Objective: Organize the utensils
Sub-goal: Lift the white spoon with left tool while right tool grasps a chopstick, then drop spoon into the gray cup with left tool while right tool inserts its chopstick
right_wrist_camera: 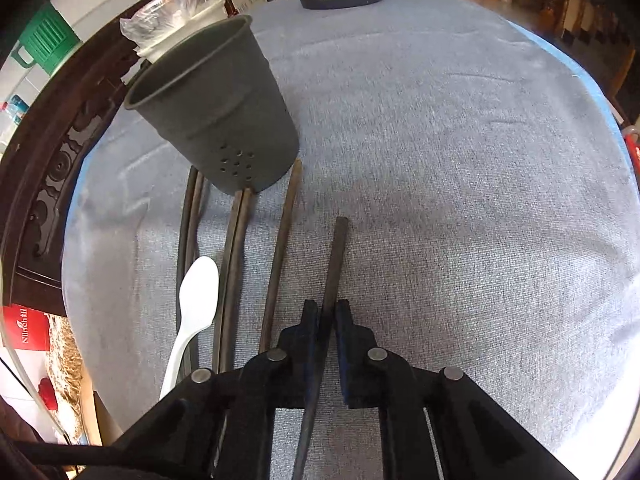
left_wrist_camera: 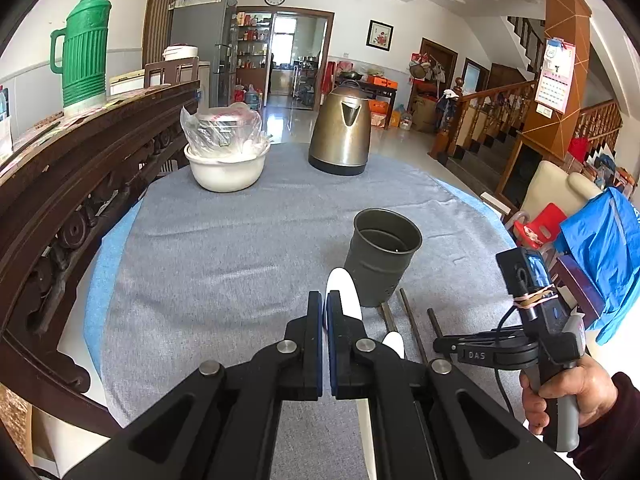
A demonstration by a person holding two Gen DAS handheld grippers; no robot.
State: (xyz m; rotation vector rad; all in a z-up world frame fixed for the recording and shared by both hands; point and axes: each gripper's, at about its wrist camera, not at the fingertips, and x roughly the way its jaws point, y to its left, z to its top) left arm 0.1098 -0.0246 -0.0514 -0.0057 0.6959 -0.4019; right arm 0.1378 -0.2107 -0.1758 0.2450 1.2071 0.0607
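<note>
One grey holder (right_wrist_camera: 224,108) upright on grey cloth (right_wrist_camera: 460,160), perforated near base, nothing seen inside. Six dark chopsticks in right view: two (right_wrist_camera: 188,216) far left, pair (right_wrist_camera: 234,256) touching holder base, one (right_wrist_camera: 282,252) beside it, one (right_wrist_camera: 334,264) apart to right. One white spoon (right_wrist_camera: 196,300) lying among left sticks. Right gripper (right_wrist_camera: 328,312) clamped on rightmost chopstick, pointing steeply down. Left gripper (left_wrist_camera: 324,300) jaws together, nothing between, hovering near spoon (left_wrist_camera: 346,292). One kettle (left_wrist_camera: 340,132), one white bowl (left_wrist_camera: 226,168), one green thermos (left_wrist_camera: 84,52) behind.
</note>
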